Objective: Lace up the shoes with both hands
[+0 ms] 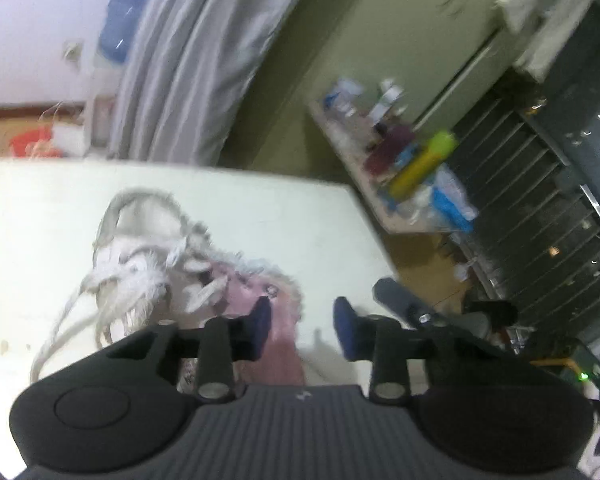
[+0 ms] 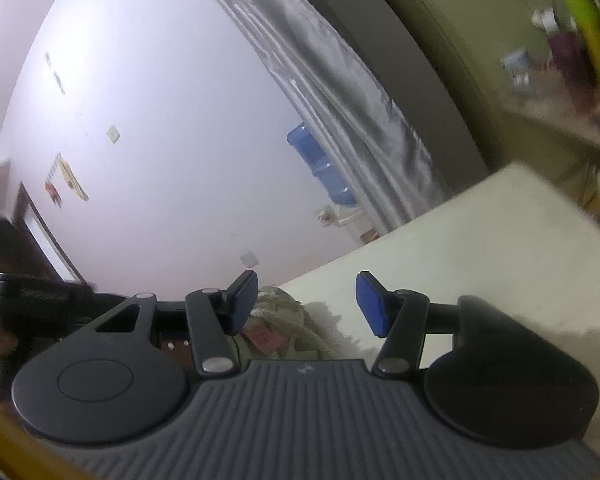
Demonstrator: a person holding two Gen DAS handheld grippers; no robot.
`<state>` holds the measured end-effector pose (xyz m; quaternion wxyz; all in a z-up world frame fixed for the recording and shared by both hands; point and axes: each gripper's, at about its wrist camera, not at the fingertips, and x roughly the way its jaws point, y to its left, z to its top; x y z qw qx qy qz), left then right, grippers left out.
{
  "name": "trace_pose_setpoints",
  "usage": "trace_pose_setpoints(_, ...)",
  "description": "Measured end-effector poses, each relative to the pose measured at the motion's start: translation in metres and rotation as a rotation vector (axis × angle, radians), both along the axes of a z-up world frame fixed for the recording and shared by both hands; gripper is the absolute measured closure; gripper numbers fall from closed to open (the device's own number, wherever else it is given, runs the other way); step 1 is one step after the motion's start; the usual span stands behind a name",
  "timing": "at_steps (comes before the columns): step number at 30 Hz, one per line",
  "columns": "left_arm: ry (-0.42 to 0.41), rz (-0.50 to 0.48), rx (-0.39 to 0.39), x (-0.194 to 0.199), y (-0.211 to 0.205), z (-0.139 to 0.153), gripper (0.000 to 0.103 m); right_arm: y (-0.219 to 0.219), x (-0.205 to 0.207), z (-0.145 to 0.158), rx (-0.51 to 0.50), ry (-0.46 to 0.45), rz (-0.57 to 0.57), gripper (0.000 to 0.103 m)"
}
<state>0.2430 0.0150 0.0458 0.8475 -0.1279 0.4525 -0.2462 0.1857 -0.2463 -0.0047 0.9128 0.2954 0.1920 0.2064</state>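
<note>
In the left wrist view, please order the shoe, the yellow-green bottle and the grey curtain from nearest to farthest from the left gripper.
1. Shoe: on the table, just ahead of the left gripper.
2. Yellow-green bottle: cluttered shelf, right.
3. Grey curtain: back wall.

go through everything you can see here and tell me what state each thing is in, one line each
left hand-held gripper: jaws apart, nothing between the pads
right hand-held gripper: jaws apart, nothing held
shoe: lying on the white table, laces loose and untied
lace: slack, trailing across the tabletop
white table: bears the shoe
curtain: drawn, hanging in folds
</note>
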Motion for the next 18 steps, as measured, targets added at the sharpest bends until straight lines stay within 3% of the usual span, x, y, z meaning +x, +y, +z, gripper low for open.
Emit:
trace_pose_setpoints(4, -0.009, 0.048, 0.007, 0.0, 0.0, -0.015, 0.078, 0.001, 0.013, -0.008, 0.02, 0.02, 0.023, 0.049)
trace_pose_setpoints(8, -0.143, 0.06, 0.043, -0.023, 0.005, -0.021, 0.087, 0.005, 0.027, -0.016, 0.046, 0.049, 0.054, 0.049)
trace_pose_setpoints(13, -0.215, 0.051, 0.005, -0.034, 0.011, -0.026, 0.088, 0.013, 0.049, -0.024, 0.113, 0.096, 0.104, 0.049)
trace_pose_setpoints(18, -0.317, 0.031, 0.002, -0.046, 0.007, -0.03, 0.088, 0.032, 0.06, -0.018, 0.123, 0.086, 0.203, 0.049)
